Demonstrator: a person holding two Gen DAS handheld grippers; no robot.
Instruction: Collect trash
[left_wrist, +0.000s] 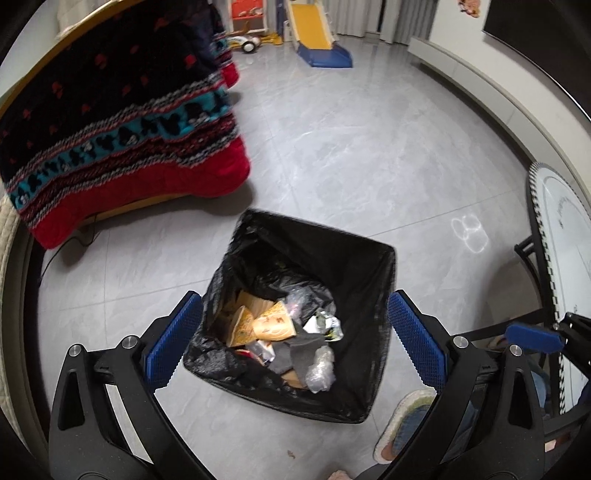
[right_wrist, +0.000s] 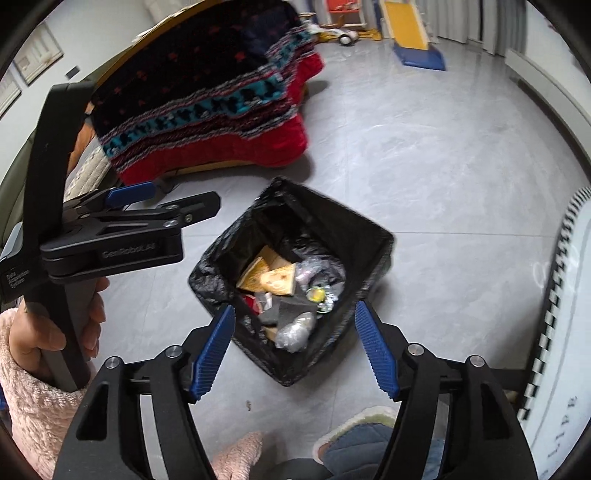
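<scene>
Left wrist view looks down into a bin (left_wrist: 373, 266) lined with a black bag, standing on the grey tile floor (left_wrist: 351, 155). The left claw (left_wrist: 291, 339) hangs above it with its blue pads (left_wrist: 173, 339) spread wide and nothing between them. The right claw (right_wrist: 295, 354) is also parted over the bin (right_wrist: 369, 240), with no item in its jaws; the bin's contents only show through the gap.

Inside the bag lies the collected trash (left_wrist: 280, 339): yellow printed paper wrappers (left_wrist: 267, 321), a crumpled foil packet (left_wrist: 325, 325), a grey scrap and a wad of clear plastic (left_wrist: 321, 373). It fills only the lower part of the bag.

Judging from this, at least several pieces are already in, and both claws are empty, so a drop looks complete. The visible floor around the bin is almost bare; one small dark speck (right_wrist: 248, 405) lies near the slippered foot (right_wrist: 354, 439). Whether more rubbish waits elsewhere, say on the round white desk (left_wrist: 565, 295) at the right edge, cannot be told from here
</scene>
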